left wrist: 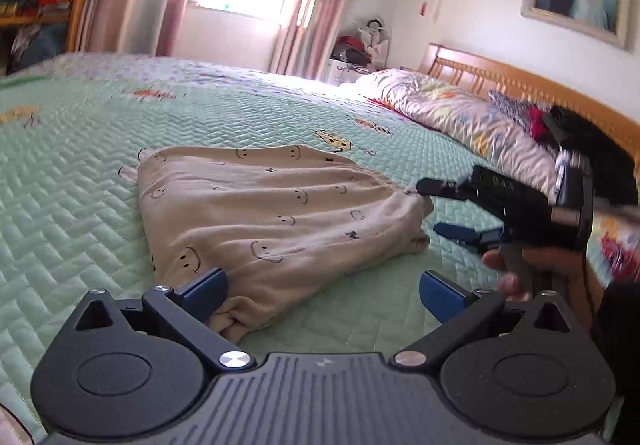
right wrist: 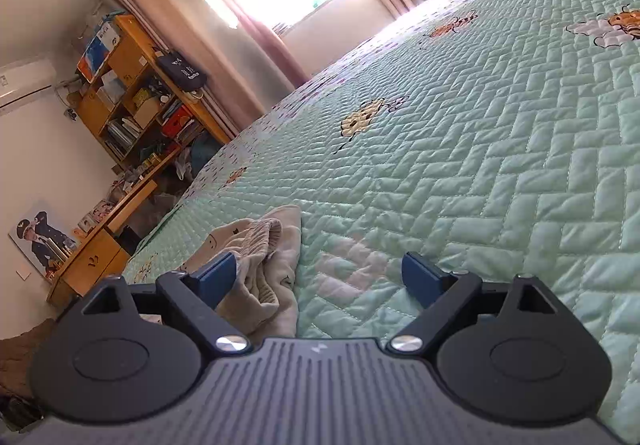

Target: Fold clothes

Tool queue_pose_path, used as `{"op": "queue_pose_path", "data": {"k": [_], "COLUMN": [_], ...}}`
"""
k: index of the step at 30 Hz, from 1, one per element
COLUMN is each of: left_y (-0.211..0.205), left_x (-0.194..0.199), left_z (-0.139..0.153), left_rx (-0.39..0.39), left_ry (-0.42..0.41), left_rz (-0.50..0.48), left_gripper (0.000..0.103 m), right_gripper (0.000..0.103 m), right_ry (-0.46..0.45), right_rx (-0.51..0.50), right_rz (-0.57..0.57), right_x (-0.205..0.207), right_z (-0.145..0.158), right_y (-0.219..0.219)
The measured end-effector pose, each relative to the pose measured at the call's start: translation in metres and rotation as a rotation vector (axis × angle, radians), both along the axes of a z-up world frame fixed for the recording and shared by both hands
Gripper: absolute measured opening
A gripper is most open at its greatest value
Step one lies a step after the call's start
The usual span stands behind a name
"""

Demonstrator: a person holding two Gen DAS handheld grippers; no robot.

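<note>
A beige garment (left wrist: 264, 213) printed with small smiley faces lies folded on the green quilted bedspread (left wrist: 72, 173). My left gripper (left wrist: 320, 291) stands open at its near edge, the left pad touching the cloth. In the left wrist view my right gripper (left wrist: 430, 207) is held by a hand at the garment's right end, jaws wide apart and nothing between them. In the right wrist view my right gripper (right wrist: 316, 277) is open low over the bedspread (right wrist: 480, 165), and the garment's ribbed corner (right wrist: 260, 261) lies by its left pad.
A rolled floral duvet (left wrist: 448, 109) and a wooden headboard (left wrist: 520, 81) run along the bed's right side. A wooden shelf and desk (right wrist: 132, 117) stand past the bed's far edge, next to pink curtains (left wrist: 316, 5) at a bright window.
</note>
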State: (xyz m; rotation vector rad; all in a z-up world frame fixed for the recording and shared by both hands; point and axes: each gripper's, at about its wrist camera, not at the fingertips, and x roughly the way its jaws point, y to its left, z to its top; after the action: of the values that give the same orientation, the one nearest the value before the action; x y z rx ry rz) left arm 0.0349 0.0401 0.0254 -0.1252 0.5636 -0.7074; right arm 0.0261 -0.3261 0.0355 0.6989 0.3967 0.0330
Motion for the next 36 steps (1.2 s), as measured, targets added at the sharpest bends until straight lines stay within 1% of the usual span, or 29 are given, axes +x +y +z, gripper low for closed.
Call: {"op": "queue_pose_path", "data": {"k": [2, 4, 11, 20, 36], "left_y": [0.003, 0.003, 0.011, 0.008, 0.003], "left_x": [0.004, 0.006, 0.016, 0.017, 0.018], "left_z": [0.002, 0.006, 0.017, 0.018, 0.017], "left_rx": [-0.033, -0.04, -0.087, -0.058, -0.037], "left_ry": [0.041, 0.06, 0.173, 0.208, 0.214], "left_rz": [0.021, 0.029, 0.072, 0.079, 0.089], "left_gripper": [0.102, 0.102, 0.102, 0.102, 0.102], "right_gripper": [0.09, 0.09, 0.091, 0.091, 0.091], "right_ry": [0.001, 0.005, 0.014, 0.031, 0.036], "right_rx": [-0.002, -0.009, -0.021, -0.046, -0.057], "right_rz": [0.0, 0.001, 0.002, -0.003, -0.008], "right_x": [0.002, 0.004, 0.004, 0.005, 0.009], "right_z": [-0.001, 0.0, 0.0, 0.0, -0.003], "right_y": [0.0, 0.001, 0.003, 0.006, 0.008]}}
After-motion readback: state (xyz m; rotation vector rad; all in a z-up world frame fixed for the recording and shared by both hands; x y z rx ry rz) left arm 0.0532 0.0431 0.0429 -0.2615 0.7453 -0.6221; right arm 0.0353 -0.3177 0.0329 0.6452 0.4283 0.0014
